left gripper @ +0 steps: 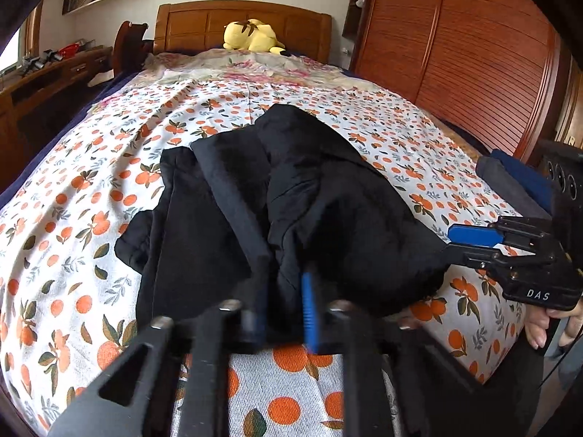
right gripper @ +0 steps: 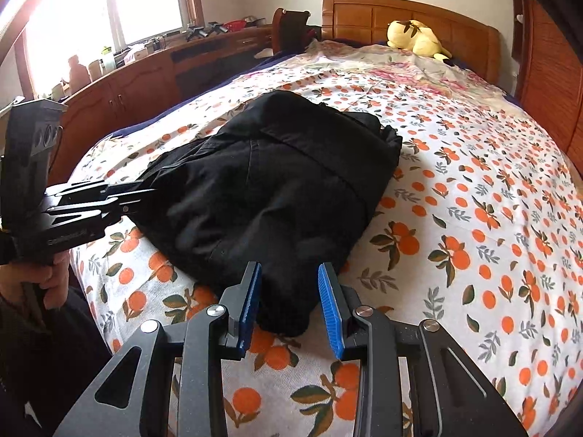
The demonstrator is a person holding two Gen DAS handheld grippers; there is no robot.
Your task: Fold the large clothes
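A large black garment (left gripper: 309, 196) lies bunched and partly folded on the orange-print bed sheet (left gripper: 73, 255). In the left wrist view my left gripper (left gripper: 286, 278) is at the garment's near edge, its blue pads close together with black cloth pinched between them. In the right wrist view it shows at the left, at the garment's side (right gripper: 149, 195). My right gripper (right gripper: 289, 268) holds a bunched fold of the garment (right gripper: 262, 167) between its blue pads near the bed's front edge. From the left wrist view its tips (left gripper: 450, 239) meet the garment's right corner.
A yellow plush toy (left gripper: 253, 36) lies by the wooden headboard (left gripper: 204, 25). A folded dark blue item (left gripper: 517, 178) rests at the bed's right edge beside the wooden wardrobe (left gripper: 473, 54). A cluttered wooden desk (right gripper: 145, 73) runs along the left under a window. A person's hand (right gripper: 54, 273) grips the left handle.
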